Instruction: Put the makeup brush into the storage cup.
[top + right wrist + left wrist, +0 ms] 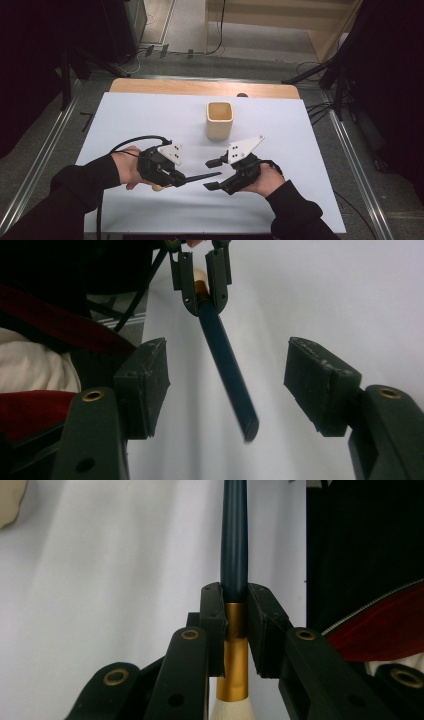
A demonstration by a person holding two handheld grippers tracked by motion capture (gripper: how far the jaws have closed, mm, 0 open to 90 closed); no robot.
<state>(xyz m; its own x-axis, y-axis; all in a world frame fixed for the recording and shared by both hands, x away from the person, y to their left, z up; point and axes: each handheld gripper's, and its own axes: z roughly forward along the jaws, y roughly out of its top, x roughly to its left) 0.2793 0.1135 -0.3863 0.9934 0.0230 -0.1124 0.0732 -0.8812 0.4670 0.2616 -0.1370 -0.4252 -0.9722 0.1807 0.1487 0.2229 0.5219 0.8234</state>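
A brush with a dark blue handle (202,176), a gold ferrule (235,650) and pale bristles (232,711) lies level above the white sheet. My left gripper (177,179) is shut on it at the ferrule's top, as the left gripper view (235,600) shows. The handle (226,365) points toward my right gripper (208,175). In the right gripper view the handle's free end sits between that gripper's (227,385) jaws, which stand apart on either side, pads clear of it. The left gripper (201,280) is seen farther off holding the brush.
A cream square cup (220,120) stands upright on the white sheet (150,115) beyond both grippers, near the table's middle. The wooden table edge (200,87) runs along the back. Sleeved forearms enter from the bottom.
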